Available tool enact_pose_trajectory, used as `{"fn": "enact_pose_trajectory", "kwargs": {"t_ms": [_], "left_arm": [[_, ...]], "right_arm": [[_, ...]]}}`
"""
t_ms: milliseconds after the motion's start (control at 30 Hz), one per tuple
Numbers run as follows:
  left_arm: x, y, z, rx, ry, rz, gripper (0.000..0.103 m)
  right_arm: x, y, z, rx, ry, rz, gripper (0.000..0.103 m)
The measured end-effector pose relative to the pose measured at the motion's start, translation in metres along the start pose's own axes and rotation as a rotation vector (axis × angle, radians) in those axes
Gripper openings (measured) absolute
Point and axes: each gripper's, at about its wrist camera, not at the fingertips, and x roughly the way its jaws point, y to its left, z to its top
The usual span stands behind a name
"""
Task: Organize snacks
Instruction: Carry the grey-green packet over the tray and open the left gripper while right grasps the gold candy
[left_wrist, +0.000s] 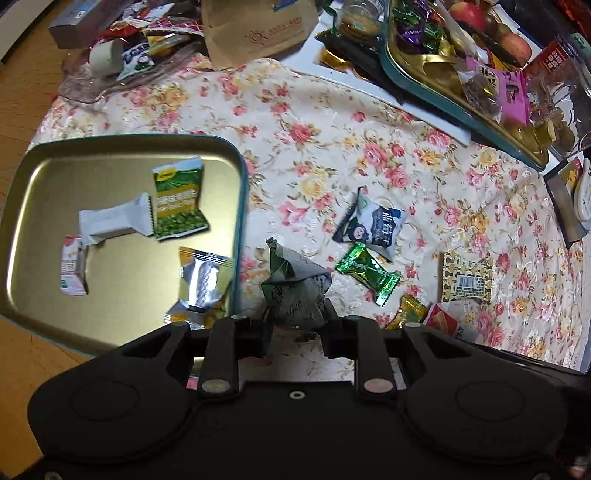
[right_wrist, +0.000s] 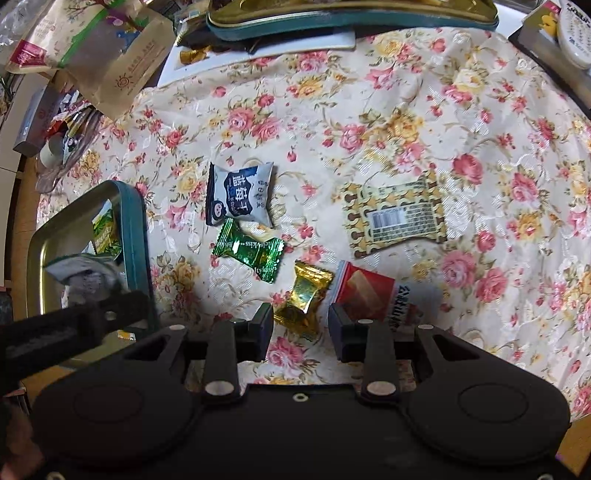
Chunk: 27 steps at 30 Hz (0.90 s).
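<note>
Grey-green packet (left_wrist: 295, 291) sits pinched in the left tool (left_wrist: 295, 325) — just beside the tin (left_wrist: 236, 206). The right tool (right_wrist: 301, 325) gapes wide over a gold candy (right_wrist: 304, 295) on the floral surface (right_wrist: 369, 122) — green candy (right_wrist: 247, 249) close by.

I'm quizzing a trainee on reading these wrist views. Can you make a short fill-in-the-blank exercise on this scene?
1. The left gripper is shut on a grey-green ____.
2. The right gripper hangs open over the ____ candy.
3. The green pea packet lies inside the ____.
4. The green candy lies on the ____ tablecloth.

Missing words: snack packet; gold; tin tray; floral
</note>
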Motion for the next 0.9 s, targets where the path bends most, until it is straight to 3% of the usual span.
{"fn": "enact_pose_trajectory", "kwargs": {"t_ms": [267,500,733,900], "left_arm": [[-0.035,0.021,0.004,-0.009,-0.079,-0.008,0.033],[-0.062,0.052,0.01,-0.042,-0.147,0.031,0.033],[-0.078,0.086,0.017,-0.095,-0.213,0.118,0.033],[-0.075,0.106,0.016,-0.1,-0.212,0.171,0.033]], "right_arm": [[0.023,0.011,0.005,0.03,0.021,-0.023,0.035],[0.037,0.024,0.008,0.019,0.018,-0.073,0.036],[0.039,0.02,0.015,0.108,0.028,-0.048,0.042],[0.039,0.011,0.02,0.192,0.039,-0.03,0.04]]}}
